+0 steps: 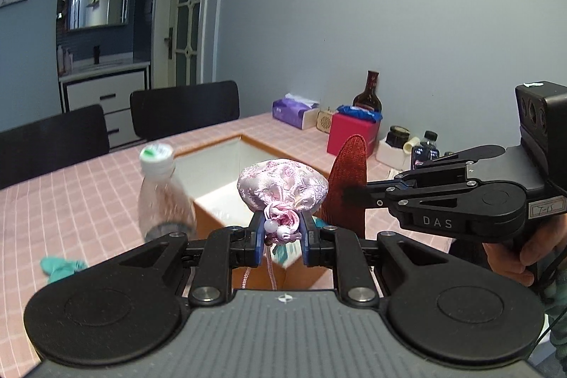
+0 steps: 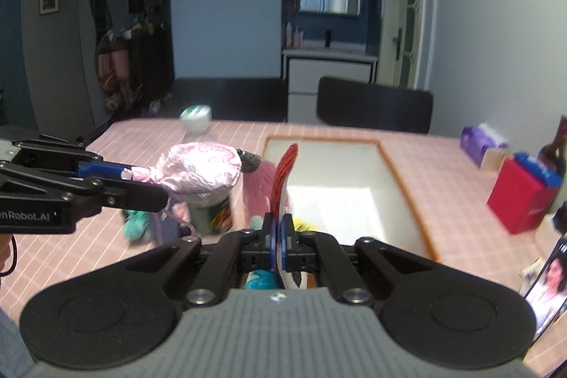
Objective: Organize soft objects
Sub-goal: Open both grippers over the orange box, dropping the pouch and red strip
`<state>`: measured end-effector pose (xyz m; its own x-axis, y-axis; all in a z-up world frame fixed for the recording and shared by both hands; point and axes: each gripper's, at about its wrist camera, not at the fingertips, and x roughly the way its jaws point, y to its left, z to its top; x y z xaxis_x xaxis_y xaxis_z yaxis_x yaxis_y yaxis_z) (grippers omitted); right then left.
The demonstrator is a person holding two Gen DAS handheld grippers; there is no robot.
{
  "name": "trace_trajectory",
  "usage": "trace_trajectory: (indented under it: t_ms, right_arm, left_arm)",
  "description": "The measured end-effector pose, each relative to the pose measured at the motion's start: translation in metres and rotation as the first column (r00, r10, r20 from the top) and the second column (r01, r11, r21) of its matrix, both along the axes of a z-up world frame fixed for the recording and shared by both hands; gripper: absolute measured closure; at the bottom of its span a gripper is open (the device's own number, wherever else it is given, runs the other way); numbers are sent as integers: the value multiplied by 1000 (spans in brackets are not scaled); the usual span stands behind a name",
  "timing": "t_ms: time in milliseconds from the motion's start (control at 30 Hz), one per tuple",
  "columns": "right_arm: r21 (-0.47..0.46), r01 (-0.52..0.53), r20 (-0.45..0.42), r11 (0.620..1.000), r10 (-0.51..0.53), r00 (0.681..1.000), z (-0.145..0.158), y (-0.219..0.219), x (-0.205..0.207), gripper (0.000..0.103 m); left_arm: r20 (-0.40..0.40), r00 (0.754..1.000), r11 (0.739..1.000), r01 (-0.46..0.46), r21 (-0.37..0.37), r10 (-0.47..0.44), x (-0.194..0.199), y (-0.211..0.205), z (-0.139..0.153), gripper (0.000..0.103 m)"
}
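Right now the left gripper (image 1: 282, 233) has its blue-padded fingers (image 1: 256, 238) part-closed on the gathered neck of a pink floral satin drawstring pouch (image 1: 282, 185). The pouch bulges up past the fingertips w/ its beads and cords hanging down between them. It sits in the air at 12 o'clock from the left gripper, over the near edge of the white-lined orange-rimmed box (image 1: 226, 165) set in the pink checked surface (image 1: 71, 193).

The right gripper (image 2: 278, 229) has its fingers pressed fully together on a flat red knitted cloth piece (image 2: 285, 172), which stands upright out of the fingertips toward 12 o'clock, over the box's near-left corner. In the left wrist view the same red piece (image 1: 349, 179) is at 2 o'clock from the pouch, close beside it; whether they touch I can't tell. A person's hand (image 1: 524, 250) holds the right gripper's handle at 3 o'clock.

A clear plastic bottle w/ white-green cap (image 1: 161, 193) stands at 10 o'clock from the left fingers, blurred. A teal soft item (image 1: 60, 266) lies on the surface at 9 o'clock. At the far side, approx 1 o'clock: purple tissue box (image 1: 292, 112), red gift box (image 1: 352, 135), dark glass bottle (image 1: 368, 94). Two black chairs (image 1: 184, 107) stand behind the surface.
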<state>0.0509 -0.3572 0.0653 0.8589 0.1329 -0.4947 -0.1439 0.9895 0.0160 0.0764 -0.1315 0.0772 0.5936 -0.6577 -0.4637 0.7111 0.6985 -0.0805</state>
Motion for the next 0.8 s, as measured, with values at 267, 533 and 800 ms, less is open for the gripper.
trace_trajectory:
  t_ms: [267, 533, 800]
  right_arm:
    - [69, 49, -1, 996, -49, 999, 13, -35, 54, 103]
    - [121, 86, -142, 989, -68, 988, -15, -57, 138, 103]
    - [29, 101, -228, 994, -92, 969, -61, -59, 193, 103]
  left_arm:
    - [42, 997, 995, -73, 72, 71, 34, -53, 3, 81]
    - [31, 986, 956, -164, 242, 161, 83, -106, -37, 81]
    - [53, 966, 886, -254, 388, 253, 124, -135, -77, 81]
